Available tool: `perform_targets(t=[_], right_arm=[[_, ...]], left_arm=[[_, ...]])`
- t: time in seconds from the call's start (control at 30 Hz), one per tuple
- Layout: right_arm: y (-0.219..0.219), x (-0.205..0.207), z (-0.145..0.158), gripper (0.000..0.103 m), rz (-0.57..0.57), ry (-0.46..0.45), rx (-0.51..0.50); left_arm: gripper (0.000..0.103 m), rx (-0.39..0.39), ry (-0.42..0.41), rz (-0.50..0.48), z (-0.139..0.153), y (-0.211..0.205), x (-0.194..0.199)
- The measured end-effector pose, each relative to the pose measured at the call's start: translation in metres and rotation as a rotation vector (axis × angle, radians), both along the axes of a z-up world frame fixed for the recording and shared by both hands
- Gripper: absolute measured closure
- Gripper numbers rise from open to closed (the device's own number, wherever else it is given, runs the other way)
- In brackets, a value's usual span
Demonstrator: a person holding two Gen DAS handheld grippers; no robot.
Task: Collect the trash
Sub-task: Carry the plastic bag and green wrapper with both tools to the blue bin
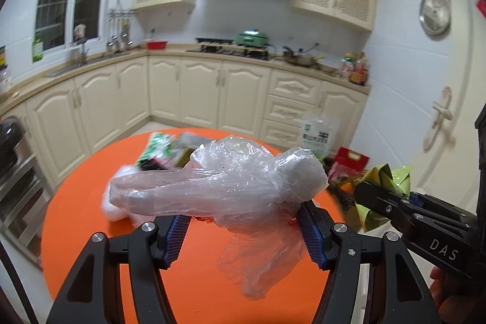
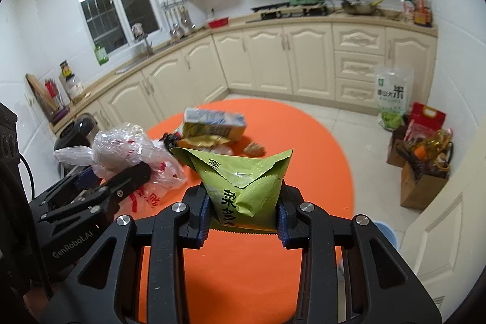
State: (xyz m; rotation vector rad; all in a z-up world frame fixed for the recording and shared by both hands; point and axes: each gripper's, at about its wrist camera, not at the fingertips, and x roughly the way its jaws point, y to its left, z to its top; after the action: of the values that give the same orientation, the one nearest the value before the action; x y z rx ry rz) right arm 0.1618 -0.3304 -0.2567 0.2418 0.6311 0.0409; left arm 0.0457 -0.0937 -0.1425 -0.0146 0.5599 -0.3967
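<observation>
My left gripper [image 1: 244,220] is shut on a crumpled clear plastic bag [image 1: 218,187] with red print, held above the round orange table [image 1: 197,278]. Its blue pads [image 1: 177,236] press the bag's bunched part, and a loose tail hangs below. My right gripper [image 2: 243,220] is shut on a green snack packet [image 2: 246,187], also lifted above the table [image 2: 303,141]. Each gripper shows in the other's view: the right gripper [image 1: 379,199] with the green packet [image 1: 391,178] at the right, and the left gripper [image 2: 127,175] with the plastic bag [image 2: 127,151] at the left.
More trash lies on the table's far side: a blue and yellow carton [image 2: 215,123], wrappers [image 1: 156,148] and a brown scrap [image 2: 255,149]. On the floor to the right stand a rice bag [image 2: 391,93], cardboard boxes [image 2: 422,178] and a blue bucket [image 2: 385,233]. Cream cabinets line the far walls.
</observation>
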Motion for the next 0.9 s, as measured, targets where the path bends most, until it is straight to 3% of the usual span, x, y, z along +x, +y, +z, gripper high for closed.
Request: perform_targets(t=[0.2, 0.37, 0.6, 0.9], right_arm=[[-0.063, -0.030, 0.006, 0.071, -0.124, -0.023, 0.008], [-0.142, -0.048, -0.017, 0.071, -0.287, 0.030, 0.035], [-0.248, -0.051, -0.093, 0.071, -0.457, 0.185, 0.143], [-0.322, -0.035, -0.188, 0.071, -0.526, 0.335, 0.270]], left_arm=[[0.042, 0.008, -0.007, -0.133, -0.012, -0.049, -0.018], [0.042, 0.039, 0.055, -0.263, -0.046, -0.110, -0.020], [0.042, 0.118, 0.183, -0.386, -0.120, -0.191, -0.014], [0.042, 0.230, 0.326, -0.428, -0.201, -0.286, 0.044]])
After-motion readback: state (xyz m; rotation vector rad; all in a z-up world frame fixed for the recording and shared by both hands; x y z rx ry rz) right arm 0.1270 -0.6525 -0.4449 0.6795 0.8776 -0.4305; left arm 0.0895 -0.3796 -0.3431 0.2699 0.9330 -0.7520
